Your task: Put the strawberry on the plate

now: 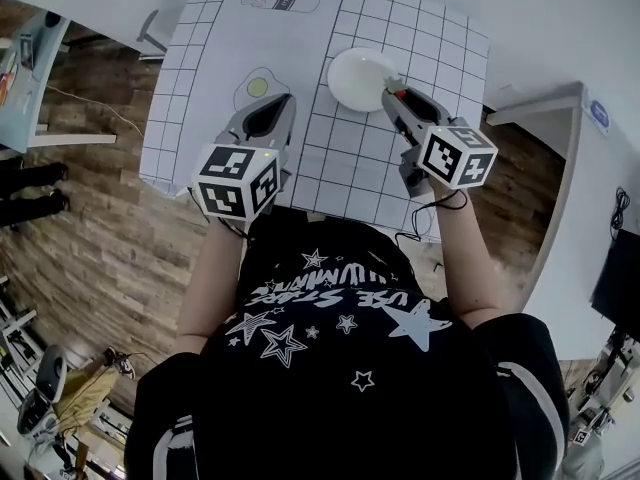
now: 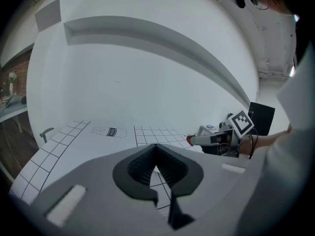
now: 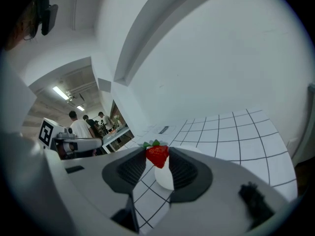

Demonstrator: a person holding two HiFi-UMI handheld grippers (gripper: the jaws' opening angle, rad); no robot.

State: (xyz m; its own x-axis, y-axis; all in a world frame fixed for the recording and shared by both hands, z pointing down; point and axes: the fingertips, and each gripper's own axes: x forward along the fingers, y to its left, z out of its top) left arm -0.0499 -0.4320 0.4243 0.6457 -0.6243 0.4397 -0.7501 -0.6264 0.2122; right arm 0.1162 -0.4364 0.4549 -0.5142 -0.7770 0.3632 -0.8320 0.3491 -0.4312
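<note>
**As Observed: Grip Status**

Where the right gripper [image 1: 396,94] meets the plate [image 1: 350,68] edge, head view upper centre, the strawberry [image 1: 400,93] sits at its tips. Left gripper view: left gripper [image 2: 156,149] clenched, empty. Right gripper view, centre: jaws grasp strawberry [image 3: 157,155], plate [image 3: 165,178] below.

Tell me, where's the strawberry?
The strawberry is gripped in the fingers of the right gripper, above the white plate, at its right rim in the head view.

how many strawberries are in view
1. The strawberry is clamped between the right gripper's jaws, at the edge of the white plate. No other shows.
</note>
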